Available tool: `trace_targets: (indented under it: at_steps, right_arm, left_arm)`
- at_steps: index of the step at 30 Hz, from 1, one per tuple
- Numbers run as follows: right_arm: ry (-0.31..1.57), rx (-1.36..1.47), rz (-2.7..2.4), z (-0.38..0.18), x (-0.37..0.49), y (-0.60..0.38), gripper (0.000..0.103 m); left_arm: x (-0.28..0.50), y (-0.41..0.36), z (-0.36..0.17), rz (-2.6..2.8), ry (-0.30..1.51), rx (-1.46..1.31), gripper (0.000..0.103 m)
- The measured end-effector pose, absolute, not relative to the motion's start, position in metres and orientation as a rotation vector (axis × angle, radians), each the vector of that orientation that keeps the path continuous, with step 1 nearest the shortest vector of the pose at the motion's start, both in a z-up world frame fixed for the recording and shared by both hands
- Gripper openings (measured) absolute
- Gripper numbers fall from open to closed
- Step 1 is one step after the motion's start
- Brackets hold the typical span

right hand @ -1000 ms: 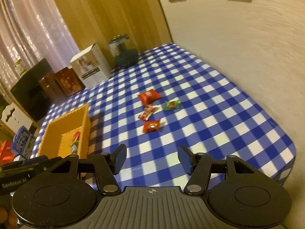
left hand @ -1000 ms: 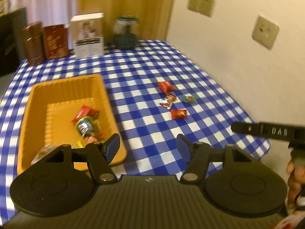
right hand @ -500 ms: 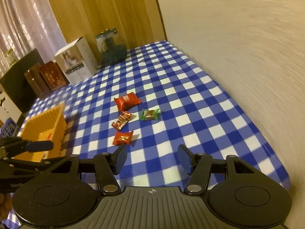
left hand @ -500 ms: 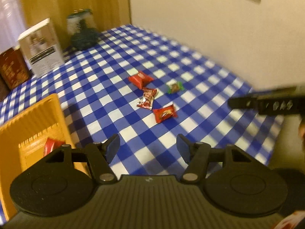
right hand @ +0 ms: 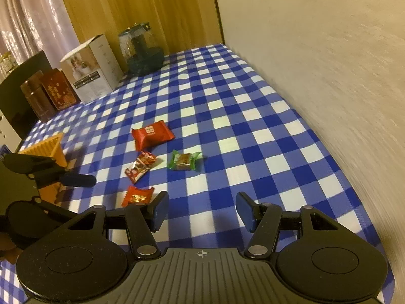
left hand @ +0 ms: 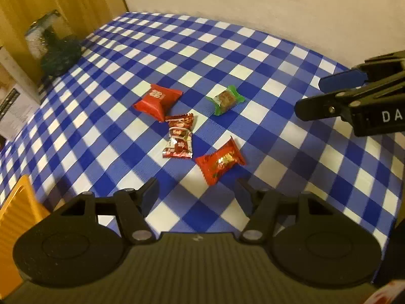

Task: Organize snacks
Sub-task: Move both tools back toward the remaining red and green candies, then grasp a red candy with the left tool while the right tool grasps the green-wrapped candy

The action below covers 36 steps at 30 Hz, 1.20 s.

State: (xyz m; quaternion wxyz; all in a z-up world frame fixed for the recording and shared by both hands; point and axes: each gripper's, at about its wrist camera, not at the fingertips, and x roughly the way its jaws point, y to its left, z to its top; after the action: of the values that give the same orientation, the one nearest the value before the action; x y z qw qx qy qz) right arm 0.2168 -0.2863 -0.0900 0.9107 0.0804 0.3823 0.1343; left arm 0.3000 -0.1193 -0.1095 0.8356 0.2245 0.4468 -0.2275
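Four crinkly foil-wrapped snacks lie mid-frame on the counter (left hand: 265,58), on its blue-and-white checked cloth: a puffy red pillow pack (left hand: 158,100), a flat red-and-white bar (left hand: 180,136), a green-ended candy (left hand: 225,99) and a small red pouch (left hand: 219,160). The ribbed orange plastic basket (left hand: 15,217) sits lower left. Left claw (left hand: 196,195) and right claw (right hand: 202,211) both stand half open, holding nothing. A plain pale wall borders the counter.

Warm, dim yellowish indoor light; colours muddy. Fisheye bending curves the checked tablecloth (left hand: 253,58) and darkens corners. The glass jar (left hand: 54,48) and wall (right hand: 329,63) smear with motion blur; soft shadows under the wrappers
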Motion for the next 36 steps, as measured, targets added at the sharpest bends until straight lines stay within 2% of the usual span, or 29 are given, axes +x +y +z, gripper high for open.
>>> trace_targets:
  at_steps: [10, 12, 14, 22, 36]
  right_arm:
    - [0.795, 0.174, 0.263, -0.097, 0.231, -0.291, 0.06]
    - [0.796, 0.172, 0.261, -0.097, 0.232, -0.291, 0.06]
    - [0.796, 0.17, 0.257, -0.098, 0.234, -0.291, 0.06]
    - [0.799, 0.149, 0.262, -0.101, 0.243, -0.284, 0.059]
    - [0.77, -0.078, 0.413, -0.123, 0.286, -0.249, 0.059]
  left_arm:
    - [0.328, -0.126, -0.126, -0.47, 0.958, 0.377, 0.06]
    - [0.33, -0.125, -0.127, -0.469, 0.95, 0.356, 0.055]
    - [0.33, -0.125, -0.127, -0.486, 0.954, 0.322, 0.043]
    - [0.332, -0.121, -0.128, -0.472, 0.958, 0.223, 0.023]
    - [0.302, -0.084, -0.1, -0.391, 0.936, 0.027, 0.021]
